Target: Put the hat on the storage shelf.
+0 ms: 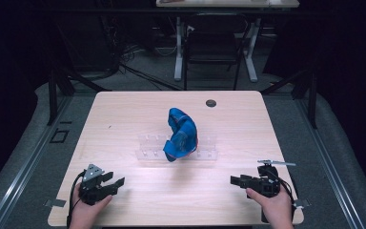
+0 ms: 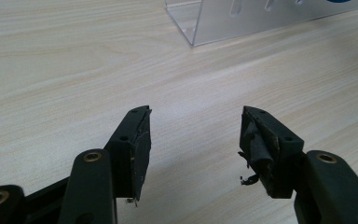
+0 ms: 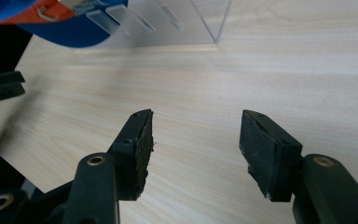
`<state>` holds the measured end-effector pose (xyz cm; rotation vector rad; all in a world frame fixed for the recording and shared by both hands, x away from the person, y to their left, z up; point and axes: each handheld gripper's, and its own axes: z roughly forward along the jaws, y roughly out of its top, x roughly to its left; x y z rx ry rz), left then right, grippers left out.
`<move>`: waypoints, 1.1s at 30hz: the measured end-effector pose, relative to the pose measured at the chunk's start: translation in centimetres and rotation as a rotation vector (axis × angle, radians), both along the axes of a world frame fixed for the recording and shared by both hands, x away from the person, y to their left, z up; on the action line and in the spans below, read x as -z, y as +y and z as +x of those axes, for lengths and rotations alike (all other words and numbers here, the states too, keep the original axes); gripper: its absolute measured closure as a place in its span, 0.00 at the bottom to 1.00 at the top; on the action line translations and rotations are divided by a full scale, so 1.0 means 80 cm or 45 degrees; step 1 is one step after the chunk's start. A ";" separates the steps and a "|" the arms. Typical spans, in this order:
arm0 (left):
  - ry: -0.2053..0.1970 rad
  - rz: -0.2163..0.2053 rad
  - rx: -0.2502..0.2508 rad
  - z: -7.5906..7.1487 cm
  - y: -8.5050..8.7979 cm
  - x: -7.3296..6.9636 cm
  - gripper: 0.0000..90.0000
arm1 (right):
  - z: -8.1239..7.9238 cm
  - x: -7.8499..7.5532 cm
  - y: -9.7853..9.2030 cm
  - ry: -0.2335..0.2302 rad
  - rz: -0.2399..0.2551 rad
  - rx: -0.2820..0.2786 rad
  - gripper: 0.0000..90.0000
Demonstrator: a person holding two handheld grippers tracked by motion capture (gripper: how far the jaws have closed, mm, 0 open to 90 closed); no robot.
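Note:
A blue cap with orange trim (image 1: 181, 134) rests tilted on a clear acrylic rack (image 1: 147, 148) in the middle of the light wood table (image 1: 124, 109). My left gripper (image 1: 115, 181) lies near the front left edge, jaws open and empty, pointing right toward the rack's left end (image 2: 200, 23). My right gripper (image 1: 235, 180) sits near the front right edge, open and empty, pointing left. In the right gripper view the cap's brim (image 3: 60, 23) and the rack (image 3: 177, 21) lie ahead, and the left gripper (image 3: 0, 88) shows far off at the left.
A small dark round grommet (image 1: 211, 103) sits in the table near its far edge. Beyond the table stand a black chair (image 1: 214, 43) and a white-legged desk (image 1: 178, 47). Bare wood lies between the two grippers and the rack.

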<state>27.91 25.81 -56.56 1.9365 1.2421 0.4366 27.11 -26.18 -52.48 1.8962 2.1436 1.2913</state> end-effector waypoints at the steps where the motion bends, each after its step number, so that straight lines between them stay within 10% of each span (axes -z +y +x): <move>1: 0.004 0.001 0.001 0.000 0.000 0.001 0.49 | -0.004 0.008 -0.003 -0.009 0.006 -0.012 0.49; 33: 0.016 -0.027 -0.019 0.005 0.006 0.004 0.48 | -0.010 0.047 -0.036 -0.059 0.044 -0.032 0.54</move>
